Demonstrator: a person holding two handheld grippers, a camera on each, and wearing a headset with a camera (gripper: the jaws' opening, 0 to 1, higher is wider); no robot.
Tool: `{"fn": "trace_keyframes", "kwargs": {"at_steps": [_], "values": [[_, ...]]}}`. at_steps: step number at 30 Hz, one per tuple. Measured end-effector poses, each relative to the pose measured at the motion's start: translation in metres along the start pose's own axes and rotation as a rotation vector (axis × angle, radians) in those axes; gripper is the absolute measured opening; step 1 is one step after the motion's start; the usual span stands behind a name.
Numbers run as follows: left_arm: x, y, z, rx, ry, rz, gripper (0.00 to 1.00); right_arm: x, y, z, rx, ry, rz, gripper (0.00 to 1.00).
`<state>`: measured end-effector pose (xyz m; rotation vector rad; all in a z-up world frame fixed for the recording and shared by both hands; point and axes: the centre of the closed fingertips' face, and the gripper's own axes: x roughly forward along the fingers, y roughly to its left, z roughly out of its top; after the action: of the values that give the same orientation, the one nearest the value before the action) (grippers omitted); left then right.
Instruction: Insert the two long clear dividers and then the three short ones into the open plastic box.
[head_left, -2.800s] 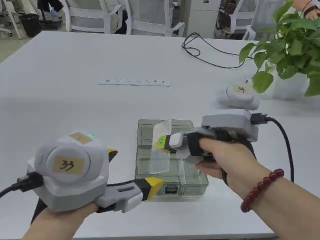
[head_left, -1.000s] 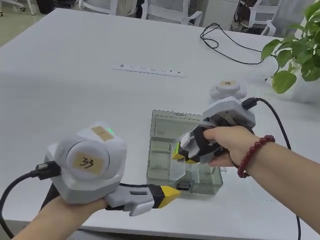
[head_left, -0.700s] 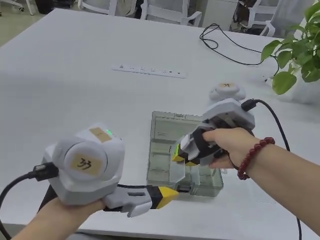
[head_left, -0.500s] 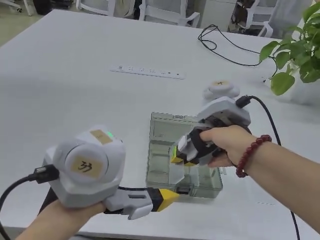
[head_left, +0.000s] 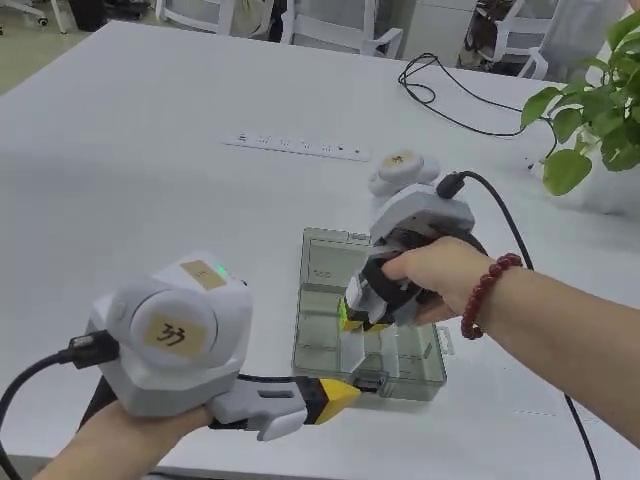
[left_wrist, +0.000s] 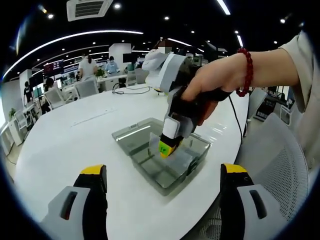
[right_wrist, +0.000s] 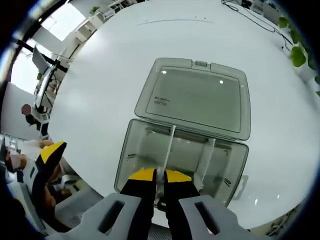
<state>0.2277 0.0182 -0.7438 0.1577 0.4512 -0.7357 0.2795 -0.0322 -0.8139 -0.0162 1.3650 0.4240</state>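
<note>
The open clear plastic box (head_left: 318, 352) lies near the table's front edge with its lid (head_left: 332, 262) folded back flat. My right gripper (head_left: 355, 313) points down into the box and is shut on a thin clear divider (right_wrist: 168, 147), which stands on edge across the box (right_wrist: 131, 150) from the near wall to the far wall. A second clear divider (right_wrist: 207, 151) stands beside it to the right. My left gripper (left_wrist: 163, 172) is open, low in front of the box (left_wrist: 131, 136), with nothing between its yellow-tipped fingers (left_wrist: 93, 175). In the head view the left gripper (head_left: 322, 396) sits just off the box's front left corner.
A white power strip (head_left: 300, 147) lies further back on the white table, a black cable (head_left: 450, 100) beyond it. A potted plant (head_left: 600, 100) stands at the right. The right gripper's cable (head_left: 515, 250) trails right. Office chairs stand behind the table.
My right gripper has come down from above the box, lowering the clear divider into it, and has tilted steeper. The left gripper has stayed about where it was, open.
</note>
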Motion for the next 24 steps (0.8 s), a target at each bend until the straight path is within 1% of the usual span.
{"fn": "trace_keyframes", "kwargs": {"at_steps": [2, 9, 10, 14, 15, 21, 24], "values": [[0.0, 0.0, 0.001, -0.003, -0.005, 0.0, 0.96, 0.001, -0.001, -0.001, -0.021, 0.001, -0.017, 0.07], [0.0, 0.001, 0.001, -0.004, -0.007, 0.003, 0.96, 0.005, 0.0, 0.0, -0.05, -0.006, -0.053, 0.07], [0.0, 0.0, 0.001, -0.005, -0.008, 0.002, 0.96, 0.006, -0.001, 0.0, -0.068, -0.008, -0.065, 0.07], [0.0, -0.002, 0.001, -0.005, -0.009, -0.001, 0.96, 0.009, -0.001, 0.0, -0.068, -0.012, -0.081, 0.07], [0.0, -0.003, 0.001, -0.011, -0.011, 0.001, 0.96, 0.009, -0.001, 0.001, -0.085, -0.014, -0.083, 0.07], [0.0, -0.004, -0.002, -0.013, -0.006, 0.005, 0.96, 0.01, -0.002, -0.002, -0.059, -0.018, -0.083, 0.07], [-0.002, -0.002, 0.0, -0.02, -0.011, 0.015, 0.95, 0.015, -0.002, -0.002, -0.062, -0.02, -0.096, 0.07]]}}
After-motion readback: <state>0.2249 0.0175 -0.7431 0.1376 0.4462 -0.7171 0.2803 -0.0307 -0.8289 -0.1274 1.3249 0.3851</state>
